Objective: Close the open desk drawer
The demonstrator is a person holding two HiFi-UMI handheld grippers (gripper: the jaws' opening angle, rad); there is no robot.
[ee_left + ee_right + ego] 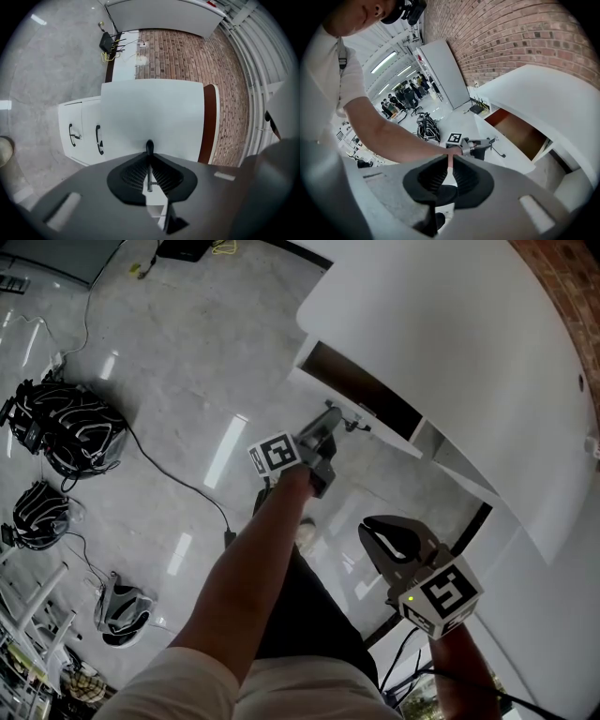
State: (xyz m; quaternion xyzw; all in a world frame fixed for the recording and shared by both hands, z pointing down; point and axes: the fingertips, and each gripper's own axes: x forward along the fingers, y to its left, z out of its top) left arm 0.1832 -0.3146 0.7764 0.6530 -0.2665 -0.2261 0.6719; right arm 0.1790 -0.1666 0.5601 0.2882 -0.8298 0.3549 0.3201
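Far to the left of the left gripper [149,158], black bags [70,427] with cables lie on the grey floor [187,352]. Also to its left, in the left gripper view, a white cabinet [83,123] shows two black pulls on its front.

The left gripper reaches forward at the end of an outstretched arm [244,577]. Its jaws are clenched on the thin handle [149,146] of the drawer [361,390]. The handle's black end sticks up just past the fingertips, and a silver post runs down the slit between the pads. The drawer's white front shows directly beneath the jaws.

The drawer is pulled out from under the white counter [450,343], just ahead of the left gripper, and its brown inside is open to view. Beyond the counter in the left gripper view stands a brick wall [187,56].

The right gripper [451,174] hangs to the right of the left one and nearer the person, well apart from the drawer and below the counter's edge in the head view. Its jaws are pressed together with nothing between them. Past its fingertips, its own view shows only the person's arm and the left gripper at the handle.
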